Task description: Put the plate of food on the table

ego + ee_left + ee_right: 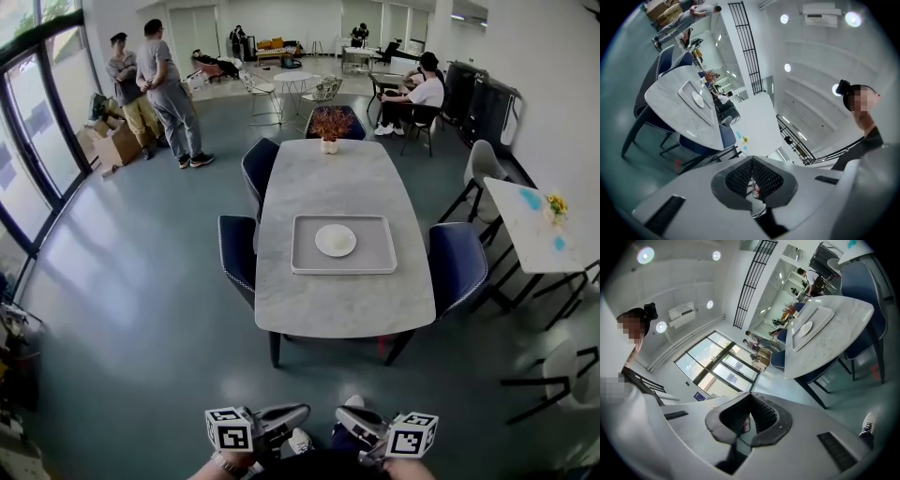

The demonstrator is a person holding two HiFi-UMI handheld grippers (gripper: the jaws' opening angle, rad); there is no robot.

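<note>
A white round plate (336,240) lies in a grey rectangular tray (305,261) on the long marble table (337,309) ahead of me. No food on it can be made out from here. Both grippers hang low at the bottom of the head view, well short of the table's near end. My left gripper (302,411) and right gripper (342,413) are each shut with nothing between the jaws. The left gripper view shows its closed jaws (752,160) and the plate (698,99) far off. In the right gripper view the gripper (750,395) is shut too, with the plate (805,328) distant.
Dark blue chairs (236,251) (457,262) flank the table, and a potted plant (330,125) stands at its far end. Two people (169,92) stand at the back left near cardboard boxes. A person sits at the back right. A white side table (530,234) stands to the right.
</note>
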